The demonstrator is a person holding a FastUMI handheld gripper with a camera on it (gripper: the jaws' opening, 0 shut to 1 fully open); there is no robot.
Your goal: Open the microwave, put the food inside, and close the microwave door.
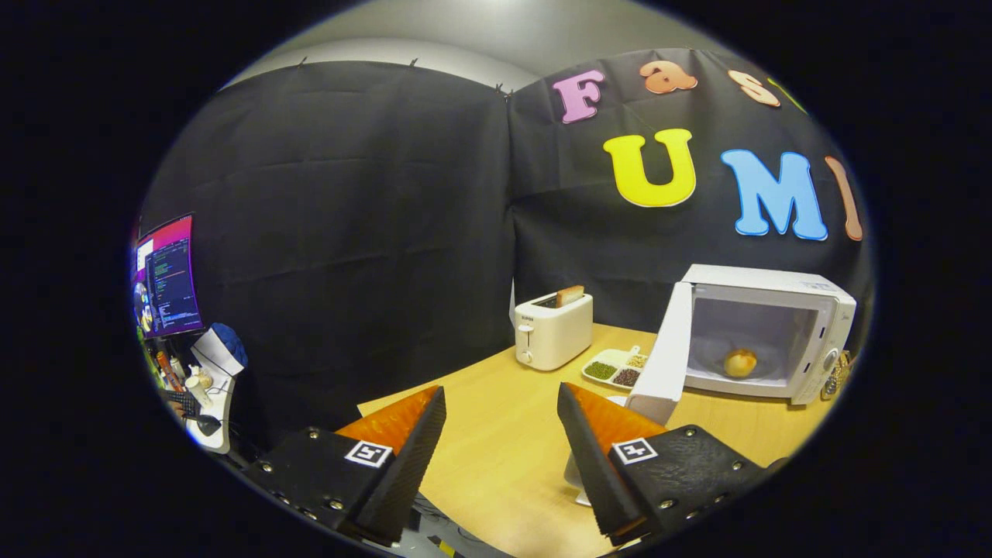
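The microwave door (663,350), swung wide with the food (740,362) already inside, is found ahead-right of the released, empty jaws.

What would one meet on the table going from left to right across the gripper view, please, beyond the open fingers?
Toaster with a bread slice in its slot → divided dish of beans → open microwave door → food inside the microwave. The gripper is open, holding nothing.

Gripper view: fisheye riding on the gripper (502,403), fingers spread apart; looks forward, slightly downward across the worktop (504,442); microwave (763,329) well beyond, right of centre; booth wall behind.
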